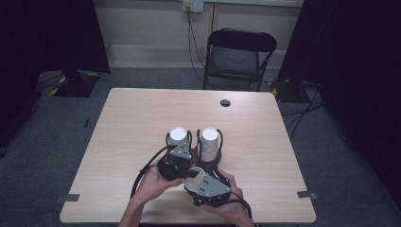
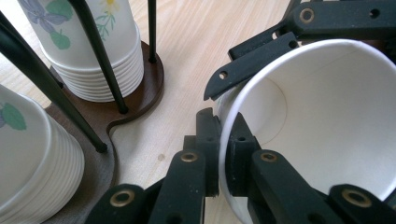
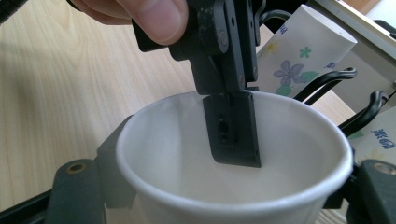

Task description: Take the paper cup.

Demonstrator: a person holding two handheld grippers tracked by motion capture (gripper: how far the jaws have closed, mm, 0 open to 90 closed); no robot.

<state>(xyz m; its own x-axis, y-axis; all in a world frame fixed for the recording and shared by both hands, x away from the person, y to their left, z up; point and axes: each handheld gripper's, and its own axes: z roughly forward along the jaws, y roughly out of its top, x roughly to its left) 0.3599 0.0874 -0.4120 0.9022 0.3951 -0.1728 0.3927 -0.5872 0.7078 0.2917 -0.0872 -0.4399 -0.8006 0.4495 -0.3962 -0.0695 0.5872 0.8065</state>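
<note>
A white paper cup [image 3: 196, 140] lies on its side low over the table, between my two grippers. My left gripper [image 2: 223, 140] is shut on the cup's [image 2: 327, 116] rim wall, one jaw inside and one outside. My right gripper [image 3: 233, 186] has a jaw on either side of the cup's outside, pressing on it. From above, both grippers [image 1: 187, 166] [image 1: 195, 176] sit close together near the table's front, each in a hand. Just behind them, two stacks of flower-printed cups [image 1: 178, 136] [image 1: 209, 142] stand upside down in a brown holder [image 2: 144, 93] with black rods.
The pale wooden table [image 1: 142, 118] has a small round cable hole [image 1: 225, 102] near its far edge. A black folding chair [image 1: 239, 54] stands behind it. Dark curtains hang at both sides, and cables run across the floor.
</note>
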